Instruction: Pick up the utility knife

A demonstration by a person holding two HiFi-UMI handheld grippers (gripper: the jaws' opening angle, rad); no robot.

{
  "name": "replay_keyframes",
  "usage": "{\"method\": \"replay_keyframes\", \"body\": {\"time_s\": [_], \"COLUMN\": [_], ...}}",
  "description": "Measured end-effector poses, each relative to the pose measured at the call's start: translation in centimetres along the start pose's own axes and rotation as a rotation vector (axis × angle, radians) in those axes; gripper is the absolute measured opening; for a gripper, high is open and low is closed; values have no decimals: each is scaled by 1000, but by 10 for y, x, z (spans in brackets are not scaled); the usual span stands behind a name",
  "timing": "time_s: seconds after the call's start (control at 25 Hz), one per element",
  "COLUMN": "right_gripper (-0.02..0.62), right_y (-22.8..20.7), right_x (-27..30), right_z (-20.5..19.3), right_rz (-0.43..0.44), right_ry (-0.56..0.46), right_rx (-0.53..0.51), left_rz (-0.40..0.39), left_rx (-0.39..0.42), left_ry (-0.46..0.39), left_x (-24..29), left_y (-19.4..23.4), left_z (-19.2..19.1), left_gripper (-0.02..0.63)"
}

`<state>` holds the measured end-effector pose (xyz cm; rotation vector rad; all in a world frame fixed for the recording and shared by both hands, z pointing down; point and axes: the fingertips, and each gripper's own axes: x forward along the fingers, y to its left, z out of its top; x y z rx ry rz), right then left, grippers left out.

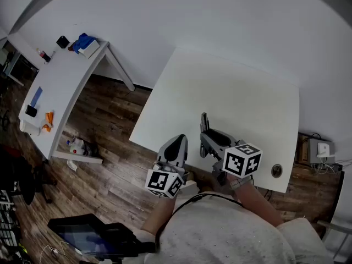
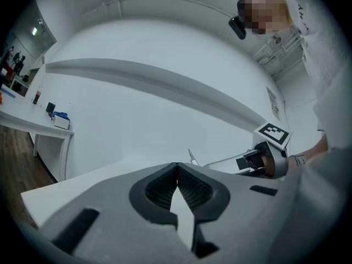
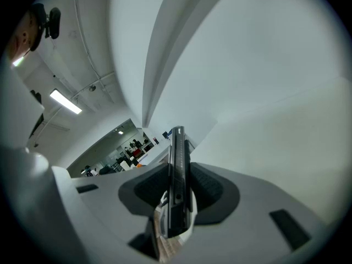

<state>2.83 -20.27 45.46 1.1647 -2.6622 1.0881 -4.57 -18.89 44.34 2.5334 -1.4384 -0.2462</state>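
Note:
In the right gripper view the dark, slim utility knife point(image 3: 177, 175) stands on edge between the pads of my right gripper point(image 3: 177, 194), which is shut on it. The head view shows the utility knife point(image 1: 204, 122) poking forward out of the right gripper point(image 1: 207, 140), held above the near part of the white table point(image 1: 231, 89). My left gripper point(image 1: 179, 143) hovers beside it at the table's near edge. Its pads point(image 2: 165, 185) meet at the tips with nothing between them. The left gripper view also catches the right gripper point(image 2: 258, 161) and the knife tip point(image 2: 192, 157) off to the right.
A second white table point(image 1: 63, 87) stands at the far left with small blue, black and orange items on it. A dark tablet-like device point(image 1: 88, 236) sits at the lower left. A wall box with cables point(image 1: 322, 147) is at the right, past the table's round grommet point(image 1: 276, 170).

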Motion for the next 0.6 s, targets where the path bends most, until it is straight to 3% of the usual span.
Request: {"method": "replay_keyframes", "body": {"time_s": [0.6], "right_gripper": [129], "right_y": [-5], "right_x": [3], "right_z": [6], "right_rz": [9], "right_ry": [-9], "right_rx": [13], "left_rz": [3], "left_rx": [1], "left_ry": [2], "left_x": [7], "left_y": [3], "left_z": [-2], "left_gripper": [8]}}
